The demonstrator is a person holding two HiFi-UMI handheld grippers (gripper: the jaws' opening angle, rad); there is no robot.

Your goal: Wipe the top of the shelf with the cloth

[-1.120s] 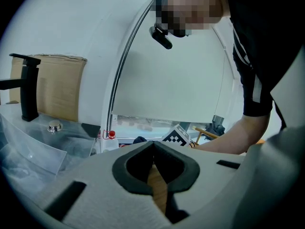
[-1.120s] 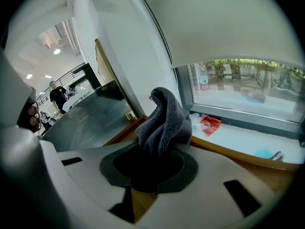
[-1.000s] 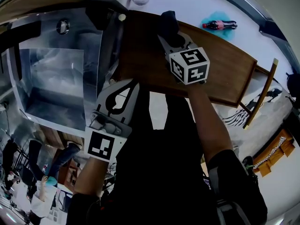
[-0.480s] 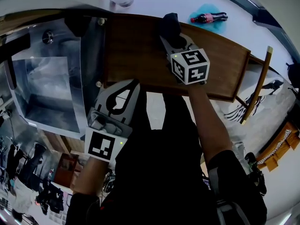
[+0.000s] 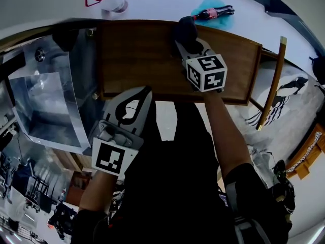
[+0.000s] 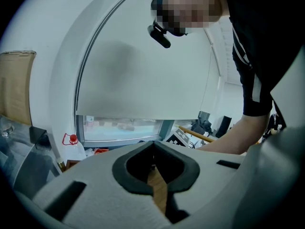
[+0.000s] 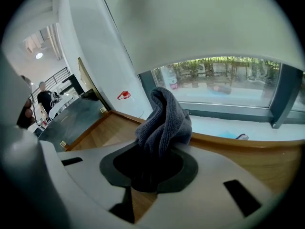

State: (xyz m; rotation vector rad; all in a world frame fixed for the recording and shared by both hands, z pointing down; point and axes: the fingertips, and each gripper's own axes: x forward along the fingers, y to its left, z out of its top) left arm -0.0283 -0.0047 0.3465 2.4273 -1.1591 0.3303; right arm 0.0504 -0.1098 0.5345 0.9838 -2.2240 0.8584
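The right tool [image 5: 189, 43] clenched the dark grey cloth [image 5: 184, 28], which stood bunched on the wooden shelf top [image 5: 137, 55] near its far edge. The left tool [image 5: 143, 91], jaws together and empty, hovered at the near edge.

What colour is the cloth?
The cloth is dark bluish grey, clearest in the right gripper view.

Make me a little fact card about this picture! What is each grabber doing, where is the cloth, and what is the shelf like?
Right gripper: shut on the cloth
Cloth: dark grey, bunched, sticking out past the jaws
Left gripper: shut, holding nothing
Shelf top: brown wood
Cloth's place: near the far edge of the shelf top
Cloth touching the wood: cannot tell
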